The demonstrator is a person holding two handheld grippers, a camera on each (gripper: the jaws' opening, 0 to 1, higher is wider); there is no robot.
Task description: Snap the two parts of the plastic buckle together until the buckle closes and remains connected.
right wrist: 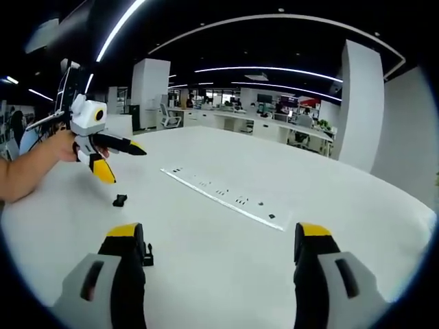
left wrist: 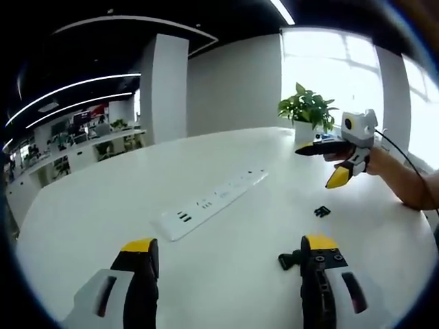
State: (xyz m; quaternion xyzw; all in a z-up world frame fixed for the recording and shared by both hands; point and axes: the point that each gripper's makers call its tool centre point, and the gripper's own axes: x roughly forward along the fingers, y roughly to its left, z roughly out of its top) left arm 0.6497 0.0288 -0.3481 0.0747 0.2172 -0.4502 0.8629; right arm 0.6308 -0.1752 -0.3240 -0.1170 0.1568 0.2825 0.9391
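Two small black buckle parts lie apart on the white table (left wrist: 103, 205). One part (left wrist: 291, 259) rests just left of my left gripper's right jaw; in the right gripper view it is the farther part (right wrist: 119, 200). The other part (left wrist: 322, 211) lies below the right gripper and close to that gripper's left jaw (right wrist: 146, 257). My left gripper (left wrist: 228, 245) is open and holds nothing; it also appears hand-held at the left of the right gripper view (right wrist: 125, 165). My right gripper (right wrist: 218, 229) is open and empty too, hovering above the table (left wrist: 319, 166).
A long white power strip (left wrist: 212, 202) lies flat across the table middle (right wrist: 219, 195). A potted plant (left wrist: 309, 110) stands at the table's far edge by the window. A person's forearm (left wrist: 405, 178) reaches in. Office desks stand beyond the table.
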